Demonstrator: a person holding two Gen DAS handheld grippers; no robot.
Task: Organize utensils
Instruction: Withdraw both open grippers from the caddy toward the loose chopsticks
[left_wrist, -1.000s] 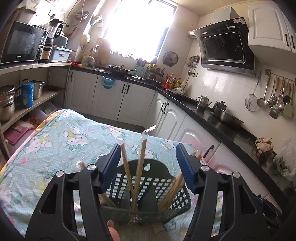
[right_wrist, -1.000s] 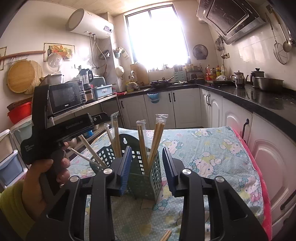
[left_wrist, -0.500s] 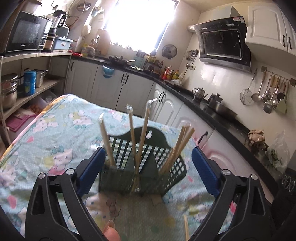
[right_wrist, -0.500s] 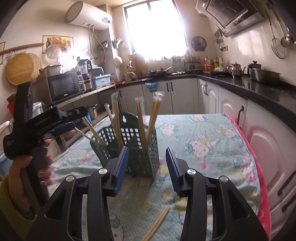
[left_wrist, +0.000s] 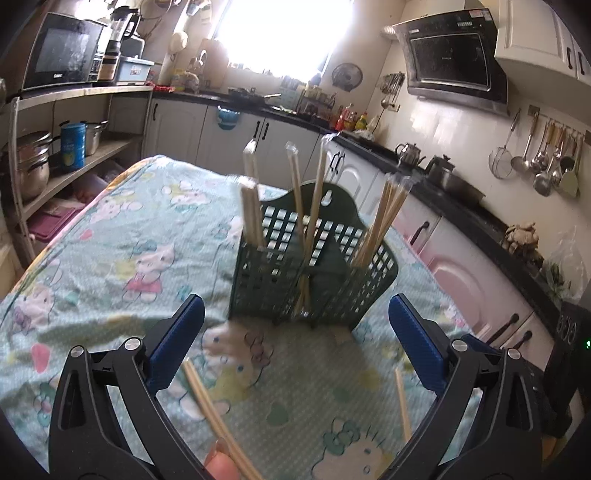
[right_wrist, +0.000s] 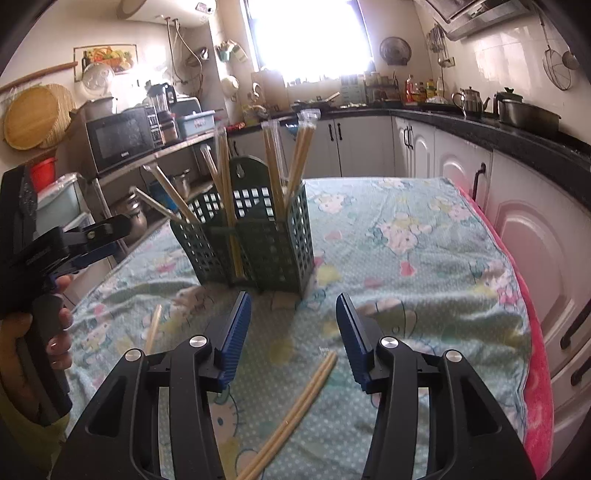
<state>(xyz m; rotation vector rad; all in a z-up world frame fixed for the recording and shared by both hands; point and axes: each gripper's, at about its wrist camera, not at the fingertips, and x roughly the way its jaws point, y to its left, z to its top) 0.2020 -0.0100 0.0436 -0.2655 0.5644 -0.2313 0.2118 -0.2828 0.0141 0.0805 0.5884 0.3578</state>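
Note:
A dark green slotted utensil holder (left_wrist: 314, 273) stands upright on the table, also in the right wrist view (right_wrist: 255, 236). Several wrapped chopstick pairs (left_wrist: 314, 206) stick up out of its compartments (right_wrist: 291, 162). My left gripper (left_wrist: 295, 343) is open and empty, a little in front of the holder. My right gripper (right_wrist: 293, 332) is open and empty, short of the holder. A loose chopstick pair (right_wrist: 295, 410) lies on the cloth below the right gripper. Another pair (left_wrist: 218, 417) lies by the left finger, and a single stick (left_wrist: 402, 402) lies near the right finger.
The table wears a cartoon-print cloth (left_wrist: 122, 236) with a pink edge (right_wrist: 535, 369). Another stick (right_wrist: 153, 328) lies at left. White cabinets and a black counter (right_wrist: 517, 144) run along the right. Open shelves with pots (left_wrist: 33, 162) stand at left. The left hand-held gripper (right_wrist: 55, 254) shows at left.
Both grippers have opened wider and pulled back from the holder, which now stands free on the cloth. Loose chopsticks on the cloth have come into view.

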